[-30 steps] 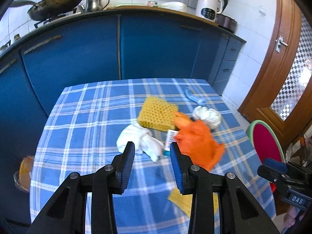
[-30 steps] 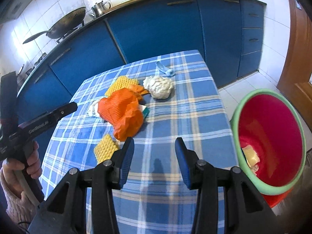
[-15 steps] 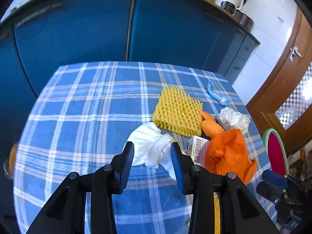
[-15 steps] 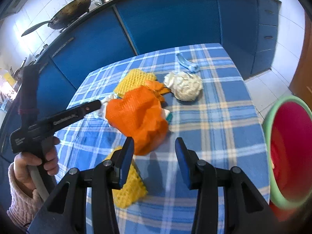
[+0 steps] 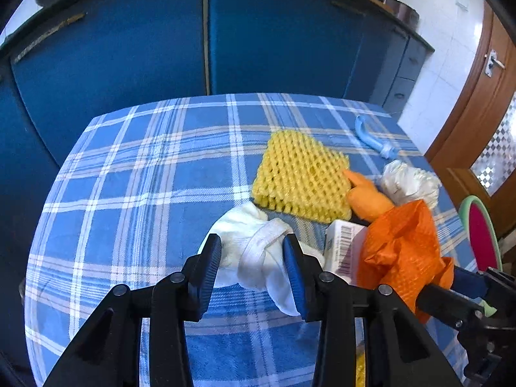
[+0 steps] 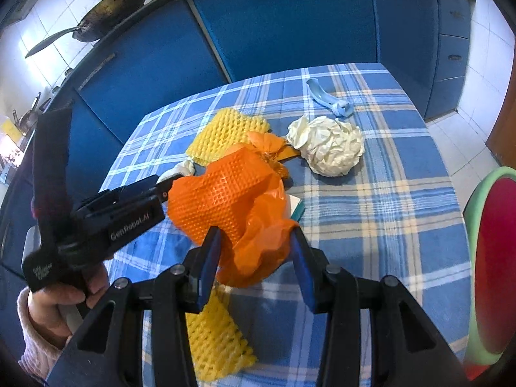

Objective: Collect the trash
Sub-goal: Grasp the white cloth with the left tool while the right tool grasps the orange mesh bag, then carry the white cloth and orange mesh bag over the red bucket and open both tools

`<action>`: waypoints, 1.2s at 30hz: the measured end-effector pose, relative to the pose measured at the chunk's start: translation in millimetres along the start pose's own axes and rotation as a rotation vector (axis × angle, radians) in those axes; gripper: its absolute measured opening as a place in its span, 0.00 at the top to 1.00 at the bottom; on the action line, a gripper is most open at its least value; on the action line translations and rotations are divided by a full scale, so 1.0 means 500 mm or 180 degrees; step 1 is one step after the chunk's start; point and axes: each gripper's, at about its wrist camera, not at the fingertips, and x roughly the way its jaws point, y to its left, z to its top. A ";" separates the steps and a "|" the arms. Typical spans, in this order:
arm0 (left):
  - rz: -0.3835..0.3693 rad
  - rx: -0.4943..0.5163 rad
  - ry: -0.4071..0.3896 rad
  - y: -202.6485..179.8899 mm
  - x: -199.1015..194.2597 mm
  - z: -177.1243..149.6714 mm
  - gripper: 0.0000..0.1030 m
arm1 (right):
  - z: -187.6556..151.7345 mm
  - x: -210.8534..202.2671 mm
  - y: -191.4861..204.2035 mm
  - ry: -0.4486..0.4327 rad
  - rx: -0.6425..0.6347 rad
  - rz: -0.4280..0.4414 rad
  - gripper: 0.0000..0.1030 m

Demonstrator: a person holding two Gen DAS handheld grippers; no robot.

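While both sets of fingers sit partly open, neither has actually pinched anything yet. The left gripper [image 5: 252,269] straddles the crumpled white cloth [image 5: 254,251], with the wad sitting right in the gap between the blue pads but no visible squeeze on it. The right gripper [image 6: 256,266] is in the same spot over the orange mesh bag [image 6: 235,206], whose lower crumpled edge pokes up between its fingers, apparently not clamped.

Both look like featherweight, floppy stuff, so they'll probably squash down to nothing when gripped. Best bet is to bite the thickest bunched fold, since a loose single layer could slip out or drag its neighbours along. The orange bag seems crinkly and a bit slick, and it lies over a small barcoded box [image 5: 342,248].

Further out on the blue plaid surface [image 5: 145,193]: a yellow foam fruit net [image 5: 300,177], a second one [image 6: 216,338] close under the right gripper, a balled-up cream wrapper [image 6: 329,145] and a pale blue plastic piece [image 6: 325,96]. The red bin with the green rim [image 6: 493,258] waits off the right edge.
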 end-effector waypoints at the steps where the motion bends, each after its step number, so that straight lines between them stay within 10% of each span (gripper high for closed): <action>1: -0.0002 -0.0018 0.0004 0.003 0.002 -0.001 0.60 | 0.001 0.006 0.000 0.0009 0.0004 -0.0007 0.56; 7: -0.0083 -0.0113 -0.0051 0.012 0.005 -0.004 0.72 | -0.005 0.037 -0.005 0.0072 0.0103 0.0039 0.58; 15: -0.0189 -0.0181 -0.0135 0.019 -0.011 -0.014 0.83 | -0.020 0.027 0.000 -0.0064 0.0037 0.0093 0.94; 36: -0.0532 0.0200 -0.0803 -0.077 -0.253 -0.042 0.83 | -0.067 -0.230 -0.008 -0.1105 0.0077 0.0362 0.96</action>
